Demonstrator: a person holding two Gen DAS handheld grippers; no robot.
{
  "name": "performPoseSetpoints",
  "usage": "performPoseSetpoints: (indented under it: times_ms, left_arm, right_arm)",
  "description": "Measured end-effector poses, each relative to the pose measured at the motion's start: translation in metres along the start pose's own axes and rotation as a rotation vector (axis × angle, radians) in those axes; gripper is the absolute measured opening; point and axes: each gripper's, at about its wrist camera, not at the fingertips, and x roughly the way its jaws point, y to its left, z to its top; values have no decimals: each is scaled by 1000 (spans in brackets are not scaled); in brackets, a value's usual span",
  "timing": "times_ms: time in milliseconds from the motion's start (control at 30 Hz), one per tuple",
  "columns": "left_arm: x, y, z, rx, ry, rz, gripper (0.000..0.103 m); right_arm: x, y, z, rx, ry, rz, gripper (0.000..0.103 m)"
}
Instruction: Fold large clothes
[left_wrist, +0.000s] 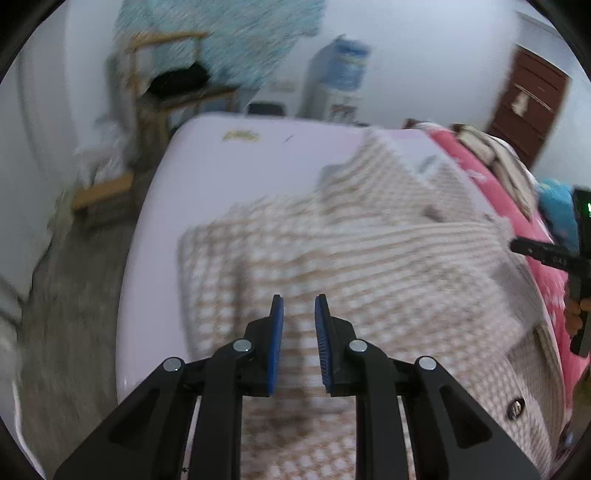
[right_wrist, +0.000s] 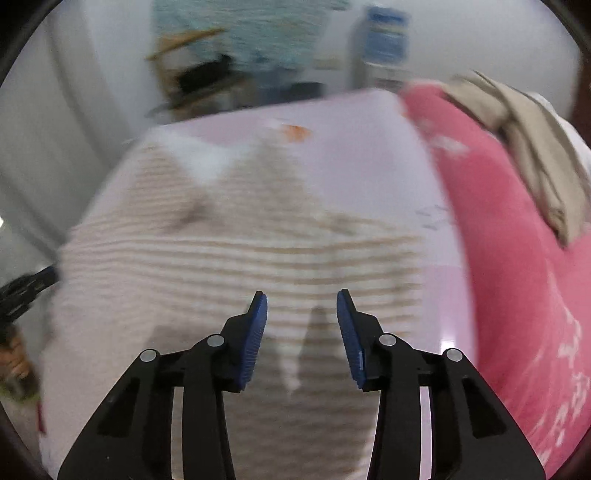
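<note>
A large beige-and-white checked garment (left_wrist: 332, 251) lies spread on a pale lilac bed sheet (left_wrist: 258, 147), with buttons along its right edge. My left gripper (left_wrist: 299, 301) hovers open and empty above the garment's near part. The same garment (right_wrist: 229, 258) shows blurred in the right wrist view. My right gripper (right_wrist: 301, 297) is open and empty above it. The right gripper also shows at the right edge of the left wrist view (left_wrist: 554, 258). The left gripper shows at the left edge of the right wrist view (right_wrist: 22, 291).
A pink blanket (right_wrist: 517, 258) with beige clothes (right_wrist: 535, 140) on it lies along the bed's right side. A wooden chair (left_wrist: 162, 74), a water dispenser (left_wrist: 340, 74) and a brown door (left_wrist: 528, 99) stand beyond the bed. Grey floor (left_wrist: 74, 277) lies left.
</note>
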Motion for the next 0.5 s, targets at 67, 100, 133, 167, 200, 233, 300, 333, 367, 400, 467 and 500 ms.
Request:
performPoseSetpoints:
  times_ms: [67,100,133,167,200,233,300,333,367,400,467,500]
  left_arm:
    - [-2,-17,3,49,-9,-57,17]
    - [1,-25,3,70,-1,-82,17]
    - [6,-33,4,86,14,-94,18]
    - [12,-38,2,96,26,-96,18]
    - [22,-43,2,105,49,-82,19]
    - [35,-44,0,109,86,-31,19]
    - [51,-40,-3,103,106,-11,20]
    - [48,-37,-3,95,92,-22,20]
    - [45,-35,-3,92,101,-25,20]
    - [37,-34,-3,88,92,-19,20]
    - [19,-38,-5,122,52,-28,20]
    - [11,-42,-9,150,37,-39,21]
  right_arm:
    - [-3,35,-2,-85,-17,62,39]
    - [-1,51,-3,-125,-24,86,39]
    - [3,63,-4,-156,-25,96,39]
    - [8,75,-6,-191,-21,98,39]
    - [20,88,-7,-221,-1,91,39]
    - [34,96,-10,-239,28,77,39]
    - [51,105,-17,-261,22,21,40]
    - [51,106,-16,-261,30,17,40]
    - [49,106,-14,-246,45,13,40]
    - [42,105,-13,-210,58,7,41]
    - [26,111,-15,-187,44,85,41]
    - [17,116,-19,-195,27,114,41]
